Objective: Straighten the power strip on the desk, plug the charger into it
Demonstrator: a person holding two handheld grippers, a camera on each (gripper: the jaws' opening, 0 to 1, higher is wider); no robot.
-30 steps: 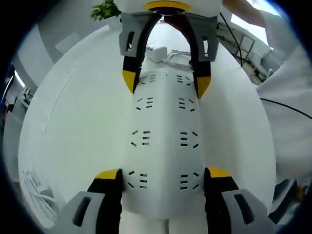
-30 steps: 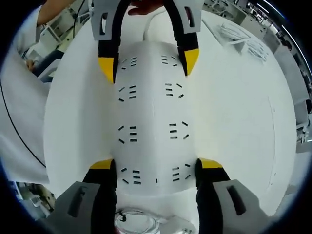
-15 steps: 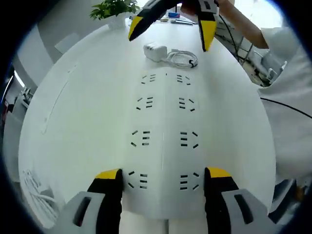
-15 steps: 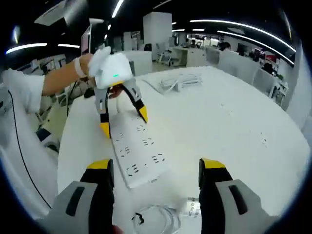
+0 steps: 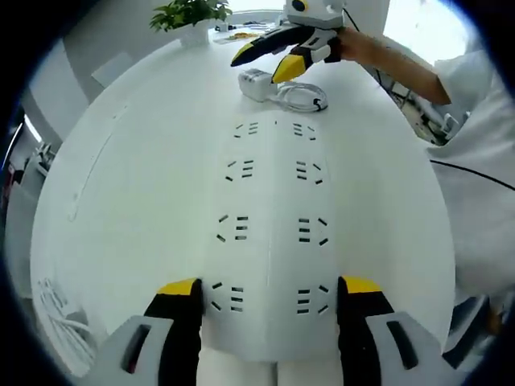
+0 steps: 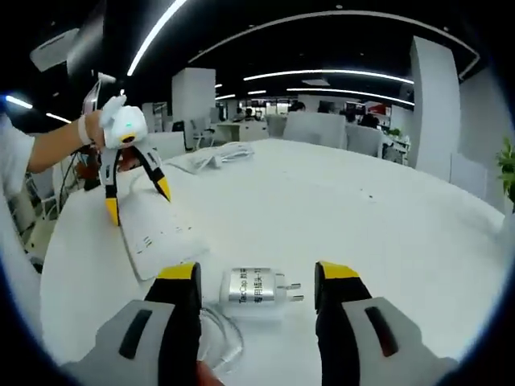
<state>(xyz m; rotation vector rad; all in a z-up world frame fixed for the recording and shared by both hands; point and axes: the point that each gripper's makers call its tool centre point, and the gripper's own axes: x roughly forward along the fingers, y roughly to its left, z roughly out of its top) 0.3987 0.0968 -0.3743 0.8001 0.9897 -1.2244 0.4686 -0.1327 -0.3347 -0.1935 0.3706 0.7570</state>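
The white power strip [image 5: 269, 233] lies flat on the white desk [image 5: 137, 185], running straight away from me. My left gripper [image 5: 270, 288] stands open, its yellow-tipped jaws on either side of the strip's near end. Beyond the far end lie the white charger [image 5: 256, 83] and its coiled cable [image 5: 302, 98], with my right gripper [image 5: 261, 66] just over them. In the right gripper view the charger [image 6: 256, 287] rests on the desk between the open jaws of my right gripper [image 6: 257, 275], prongs pointing right. The strip [image 6: 161, 233] and left gripper [image 6: 137, 199] lie further back on the left.
A potted plant [image 5: 189, 14] stands at the desk's far edge. A bundle of white cable [image 5: 56, 305] lies at the near left. Another white cable bundle [image 6: 213, 157] sits far across the desk. A person's white sleeve [image 5: 483, 161] borders the right side.
My right gripper has lifted off the strip's far end and swung over to the charger, which now lies between its jaws. The left gripper and the strip have stayed put.
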